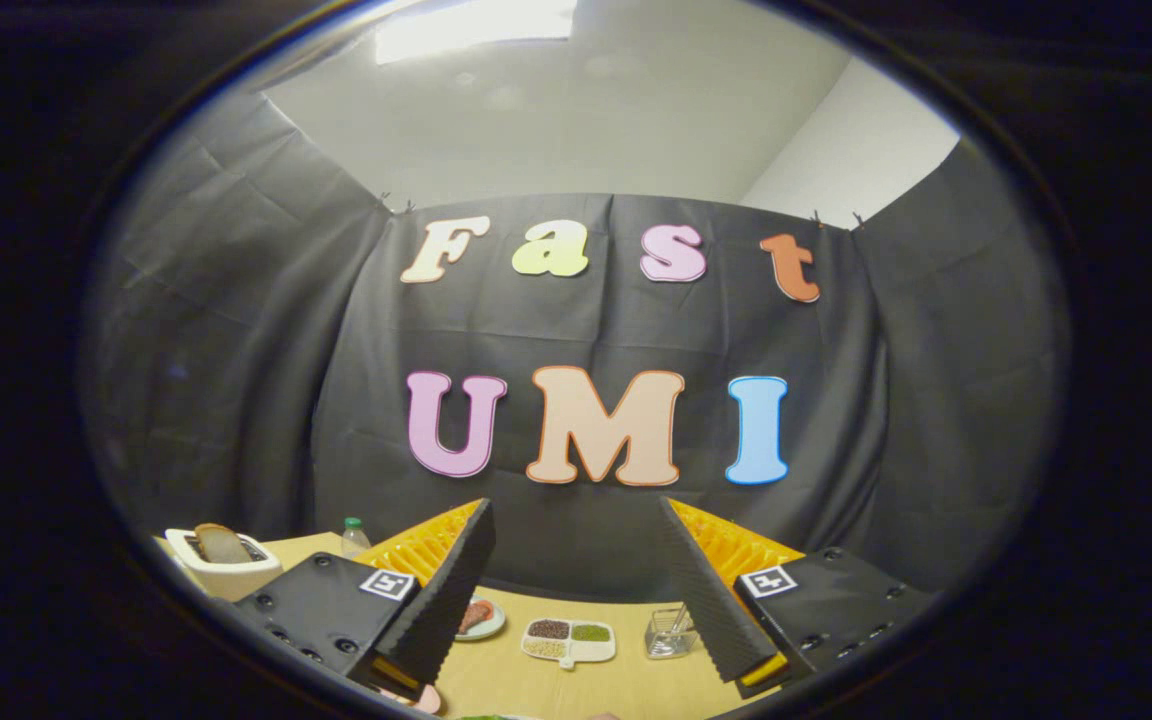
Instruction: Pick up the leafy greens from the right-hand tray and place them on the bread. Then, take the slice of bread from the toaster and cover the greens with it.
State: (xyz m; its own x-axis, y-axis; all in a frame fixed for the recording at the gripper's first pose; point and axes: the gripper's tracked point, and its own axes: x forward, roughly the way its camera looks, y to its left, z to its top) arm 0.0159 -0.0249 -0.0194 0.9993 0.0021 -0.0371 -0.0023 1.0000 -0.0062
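Observation:
My gripper [576,585] is held high above the wooden table [556,690] with its two fingers [451,585] spread wide and nothing between them. A white toaster [221,562] stands to the left of the fingers with a brown slice of bread [221,543] sticking up out of its slot. A sliver of green [486,716] shows low between the fingers; what it is cannot be told.
Beyond the fingers on the table lie a small plate [481,618] with something red on it, a white divided tray [568,640] holding grains and seeds, and a clear glass container [669,633]. A small bottle [354,535] with a green cap stands behind the toaster.

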